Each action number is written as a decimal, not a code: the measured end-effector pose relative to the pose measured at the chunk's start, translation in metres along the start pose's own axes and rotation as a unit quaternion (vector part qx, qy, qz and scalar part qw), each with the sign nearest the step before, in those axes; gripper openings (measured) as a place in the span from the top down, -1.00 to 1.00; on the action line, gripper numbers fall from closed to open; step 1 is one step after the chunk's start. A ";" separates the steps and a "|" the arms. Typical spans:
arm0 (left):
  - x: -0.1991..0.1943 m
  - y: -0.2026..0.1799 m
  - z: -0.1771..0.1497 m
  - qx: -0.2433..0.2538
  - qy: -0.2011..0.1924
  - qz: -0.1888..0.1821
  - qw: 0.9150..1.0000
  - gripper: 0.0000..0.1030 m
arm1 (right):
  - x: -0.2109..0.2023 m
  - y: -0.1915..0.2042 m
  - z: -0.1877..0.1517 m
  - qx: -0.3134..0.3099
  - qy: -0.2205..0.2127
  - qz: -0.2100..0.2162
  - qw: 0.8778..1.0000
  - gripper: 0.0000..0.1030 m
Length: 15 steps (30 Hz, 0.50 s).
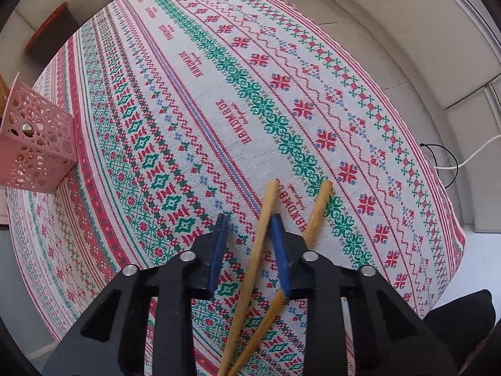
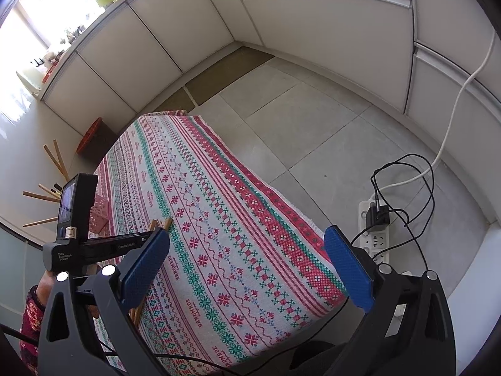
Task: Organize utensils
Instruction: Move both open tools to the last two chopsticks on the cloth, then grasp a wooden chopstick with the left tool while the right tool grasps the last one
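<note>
Left tongs (image 1: 250,228) narrow, one chopstick (image 1: 253,269) between pads, second (image 1: 313,216) outside — recentre over both before closing. Right tongs (image 2: 247,269) wide, empty. Target: pink holder (image 1: 37,144).

Two wooden chopsticks (image 1: 260,250), crossed in a narrow V, lying on the patterned tablecloth (image 1: 188,94) near its right edge. Pink perforated holder (image 1: 34,138), upright at the left edge, sticks inside.
</note>
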<state>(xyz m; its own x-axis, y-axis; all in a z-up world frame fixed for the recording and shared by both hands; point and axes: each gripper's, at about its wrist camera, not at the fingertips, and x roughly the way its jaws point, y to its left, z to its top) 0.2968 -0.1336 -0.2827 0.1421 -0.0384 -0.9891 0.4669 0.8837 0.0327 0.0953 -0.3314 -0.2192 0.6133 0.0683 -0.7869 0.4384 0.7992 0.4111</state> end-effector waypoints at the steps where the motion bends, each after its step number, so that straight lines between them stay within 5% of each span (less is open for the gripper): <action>1: 0.000 -0.001 0.001 0.005 -0.001 0.001 1.000 0.65 | 0.001 0.000 0.000 0.000 0.001 -0.001 1.000 -0.87; 3: 0.000 0.000 0.001 0.008 -0.002 -0.001 1.000 0.83 | 0.002 0.001 -0.001 -0.001 0.002 -0.003 1.000 -0.86; 11: -0.031 0.012 -0.031 0.005 -0.050 -0.005 0.999 0.86 | 0.010 0.021 -0.003 -0.019 -0.002 -0.040 0.999 -0.86; 15: -0.069 0.027 -0.048 -0.008 -0.098 -0.009 0.995 0.86 | 0.043 0.054 -0.004 -0.031 0.038 -0.057 0.997 -0.86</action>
<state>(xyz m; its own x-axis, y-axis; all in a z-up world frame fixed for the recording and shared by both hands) 0.2578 -0.0853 -0.2201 0.3019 -0.1430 -0.9425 0.4573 0.8892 0.0116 0.1426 -0.2833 -0.2328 0.5096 0.0187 -0.8602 0.4598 0.8391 0.2907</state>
